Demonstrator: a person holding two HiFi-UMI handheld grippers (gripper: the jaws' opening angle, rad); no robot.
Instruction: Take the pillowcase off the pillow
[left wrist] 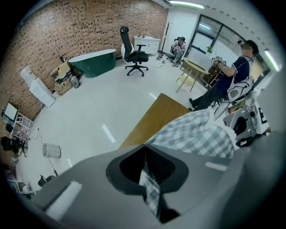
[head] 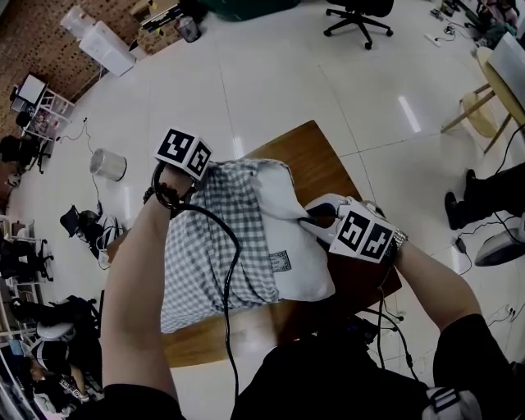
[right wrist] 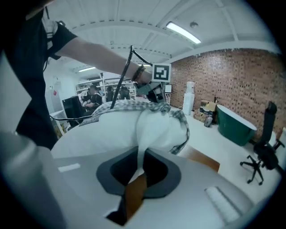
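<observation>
A pillow lies on the wooden table [head: 305, 152]. Its grey-and-white checked pillowcase [head: 205, 246] covers the left part, and the bare white pillow [head: 299, 275] shows at the right. My left gripper [head: 203, 170] is at the case's far left corner and points steeply down. It is shut on a fold of the checked cloth [left wrist: 149, 190], which runs between its jaws [left wrist: 145, 172]. My right gripper [head: 307, 220] is shut on a pinch of the white pillow cloth [right wrist: 140, 134] at the open end, where the checked case's edge [right wrist: 178, 117] hangs round the pillow.
A black cable [head: 232, 271] from the left wrist trails across the pillowcase. On the floor around the table are a round bin [head: 107, 164], an office chair [head: 358, 16], wooden furniture [head: 484, 107] and a seated person's legs [head: 484, 197] at the right.
</observation>
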